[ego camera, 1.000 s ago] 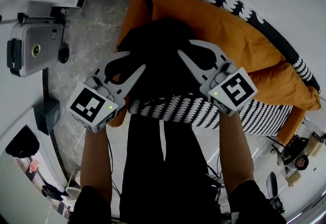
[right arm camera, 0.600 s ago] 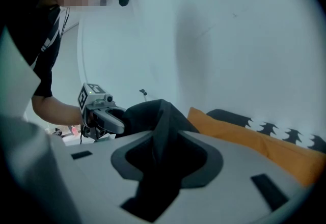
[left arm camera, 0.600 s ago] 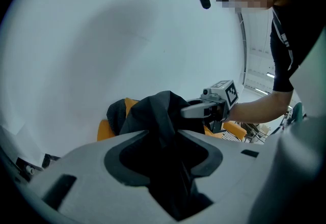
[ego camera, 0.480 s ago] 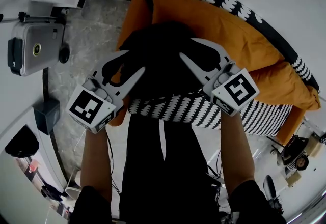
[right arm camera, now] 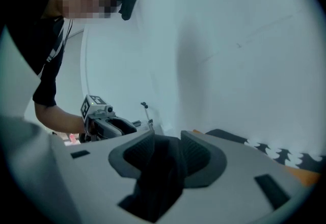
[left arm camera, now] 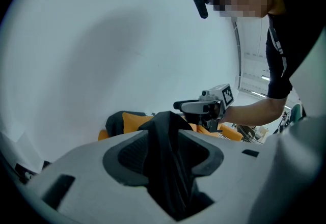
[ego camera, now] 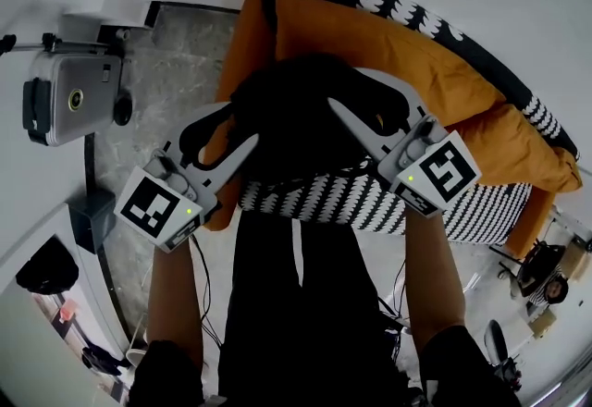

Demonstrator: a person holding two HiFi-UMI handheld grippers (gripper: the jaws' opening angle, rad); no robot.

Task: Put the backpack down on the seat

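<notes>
Orange seat (ego camera: 421,54) is partly covered by the black backpack (ego camera: 296,118) laid on it. The left gripper (ego camera: 242,121) and right gripper (ego camera: 344,87) have just been opened, loose backpack fabric being left between their jaws.

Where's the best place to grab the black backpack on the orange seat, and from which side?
Probably by its straps: the left strap and right strap, at either side of the backpack, coming from the seat's front edge. Each stands up as a narrow folded ridge, easy to pinch, while the body looks bulky and soft.
</notes>
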